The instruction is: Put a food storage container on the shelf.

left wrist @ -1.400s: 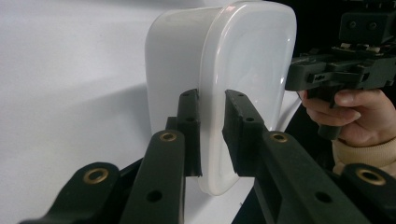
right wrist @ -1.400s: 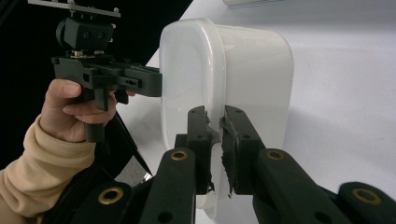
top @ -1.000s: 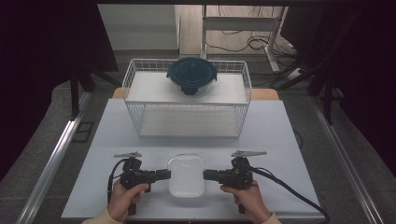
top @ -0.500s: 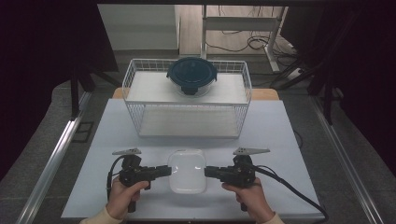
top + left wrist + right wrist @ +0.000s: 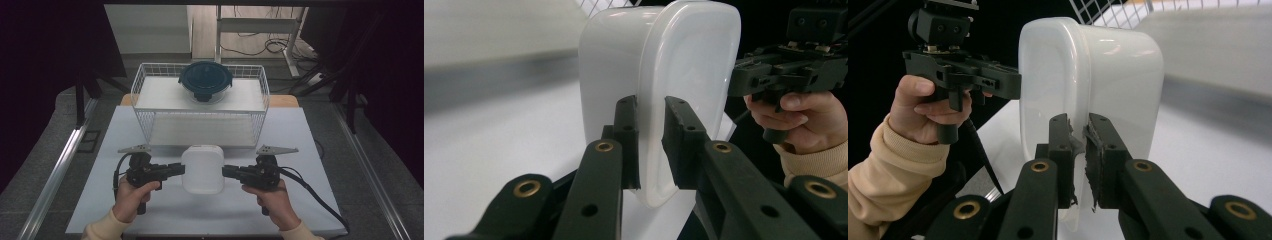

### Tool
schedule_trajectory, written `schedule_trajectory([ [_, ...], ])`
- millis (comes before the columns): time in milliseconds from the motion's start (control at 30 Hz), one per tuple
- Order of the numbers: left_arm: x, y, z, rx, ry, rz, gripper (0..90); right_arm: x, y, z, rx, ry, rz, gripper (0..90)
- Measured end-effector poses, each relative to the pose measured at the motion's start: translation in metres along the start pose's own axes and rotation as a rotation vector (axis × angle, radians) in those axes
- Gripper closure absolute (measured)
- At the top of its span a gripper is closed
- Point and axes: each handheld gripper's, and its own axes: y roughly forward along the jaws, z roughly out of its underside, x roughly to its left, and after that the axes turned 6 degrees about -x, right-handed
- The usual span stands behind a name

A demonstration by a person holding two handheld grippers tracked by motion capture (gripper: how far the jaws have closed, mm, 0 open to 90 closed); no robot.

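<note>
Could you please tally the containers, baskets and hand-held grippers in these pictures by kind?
White lidded container: 1
Dark blue lidded bowl: 1
White wire basket: 1
Hand-held grippers: 2, the left hand-held gripper and the right hand-held gripper, each clamped on the white container's rim
Total: 5

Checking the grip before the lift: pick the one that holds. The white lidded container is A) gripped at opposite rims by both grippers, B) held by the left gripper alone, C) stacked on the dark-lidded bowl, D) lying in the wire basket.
A: the left gripper and right gripper each clamp a rim edge of the white container, in front of the wire basket.
</note>
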Motion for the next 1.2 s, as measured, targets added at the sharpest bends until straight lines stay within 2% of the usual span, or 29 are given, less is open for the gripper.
schedule_trajectory([
  [167,-0.006,-0.002,-0.015,-0.015,0.027,0.001,77.4,0.003,-0.004,-0.016,-0.017,-0.031,0.001,81.2],
  [433,-0.012,-0.008,-0.038,-0.038,0.038,0.011,77.5,0.007,-0.005,-0.038,-0.036,-0.056,-0.004,81.1],
  [600,-0.020,-0.013,-0.054,-0.045,0.076,0.000,77.6,0.012,-0.007,-0.051,-0.050,-0.075,0.000,81.1],
  [1100,-0.039,-0.021,-0.096,-0.072,0.139,-0.011,77.6,0.027,-0.018,-0.090,-0.100,-0.125,-0.003,81.1],
  [1200,-0.040,-0.022,-0.107,-0.081,0.137,-0.001,77.4,0.030,-0.020,-0.101,-0.107,-0.139,0.000,81.2],
])
